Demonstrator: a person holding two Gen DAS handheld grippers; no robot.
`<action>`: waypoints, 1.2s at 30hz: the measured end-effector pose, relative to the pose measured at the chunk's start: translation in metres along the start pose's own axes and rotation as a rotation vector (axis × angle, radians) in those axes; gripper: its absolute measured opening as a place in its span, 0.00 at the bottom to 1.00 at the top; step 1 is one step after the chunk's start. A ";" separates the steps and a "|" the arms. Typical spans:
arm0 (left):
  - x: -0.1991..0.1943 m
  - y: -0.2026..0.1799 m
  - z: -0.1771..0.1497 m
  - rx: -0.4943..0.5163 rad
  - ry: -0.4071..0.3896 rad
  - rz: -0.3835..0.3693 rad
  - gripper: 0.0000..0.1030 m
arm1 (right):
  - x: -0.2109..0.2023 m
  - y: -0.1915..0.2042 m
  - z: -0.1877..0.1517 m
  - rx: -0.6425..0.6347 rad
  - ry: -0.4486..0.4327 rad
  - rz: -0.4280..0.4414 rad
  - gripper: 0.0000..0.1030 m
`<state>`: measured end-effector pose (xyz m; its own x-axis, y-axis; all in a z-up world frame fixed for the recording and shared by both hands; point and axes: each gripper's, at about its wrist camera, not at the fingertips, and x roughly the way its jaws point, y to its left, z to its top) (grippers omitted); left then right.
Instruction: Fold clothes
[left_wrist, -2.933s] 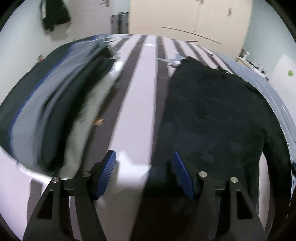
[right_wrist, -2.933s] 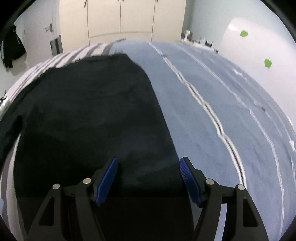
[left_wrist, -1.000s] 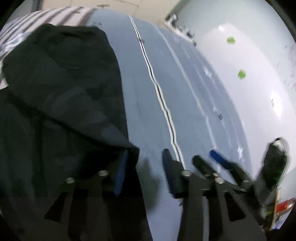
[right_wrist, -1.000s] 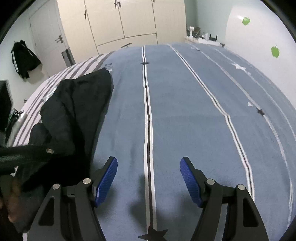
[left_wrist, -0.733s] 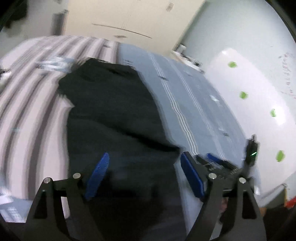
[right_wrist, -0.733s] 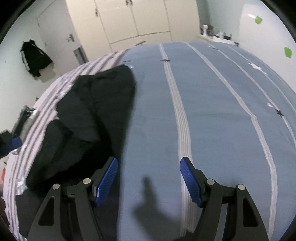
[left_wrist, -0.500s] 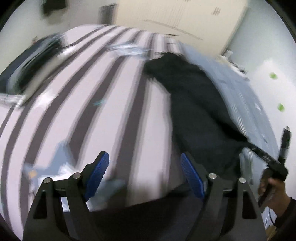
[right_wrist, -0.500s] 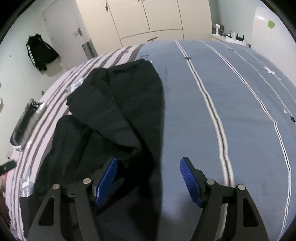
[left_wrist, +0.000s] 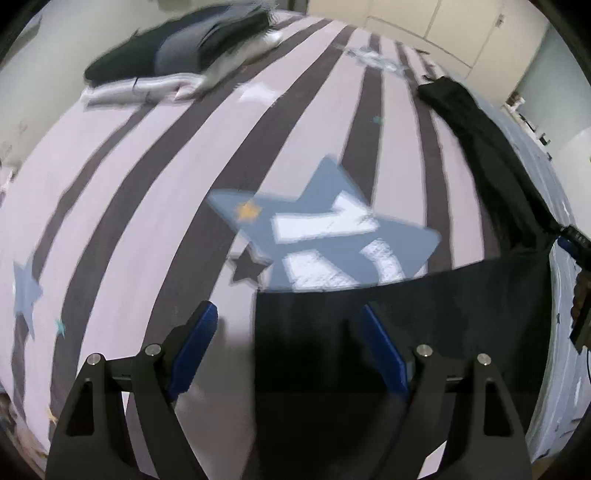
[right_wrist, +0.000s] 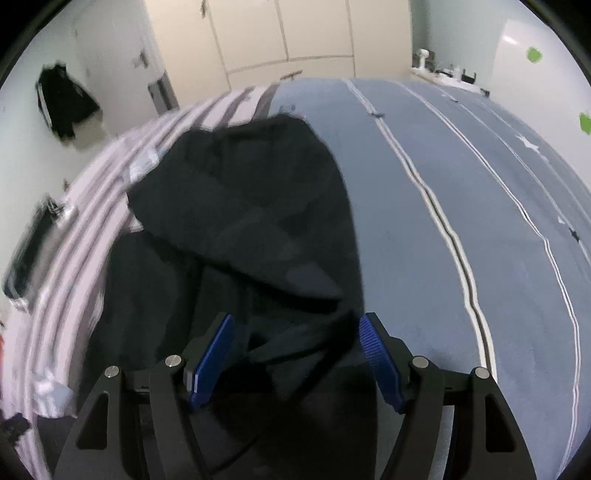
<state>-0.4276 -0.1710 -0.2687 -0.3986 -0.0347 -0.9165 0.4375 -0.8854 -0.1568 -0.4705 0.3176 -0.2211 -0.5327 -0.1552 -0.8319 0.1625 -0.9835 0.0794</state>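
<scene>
Matt black cloth garment (right_wrist: 251, 221) on soft striped cloth bedspread (left_wrist: 147, 184).

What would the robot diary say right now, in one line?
fold clothes | left gripper open over black garment corner | right gripper open above garment | nothing gripped | bedspread underneath

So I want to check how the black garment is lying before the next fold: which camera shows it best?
The right wrist view: the black garment fills the middle, with one layer folded over another. The left wrist view shows only its near edge and a dark strip along the right, blurred.
</scene>
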 end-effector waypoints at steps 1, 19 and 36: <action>0.006 0.005 -0.001 -0.014 0.013 -0.014 0.76 | 0.005 0.002 -0.003 -0.015 0.013 -0.022 0.64; -0.015 -0.075 0.016 0.142 -0.084 -0.228 0.06 | 0.016 -0.037 -0.040 -0.022 0.004 -0.065 0.58; -0.075 -0.098 -0.120 -0.059 -0.128 -0.056 0.57 | -0.124 0.009 -0.172 -0.088 0.022 0.183 0.59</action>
<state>-0.3438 -0.0257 -0.2291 -0.5219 -0.0479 -0.8517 0.4566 -0.8590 -0.2315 -0.2599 0.3439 -0.2114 -0.4692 -0.3280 -0.8199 0.3276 -0.9269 0.1833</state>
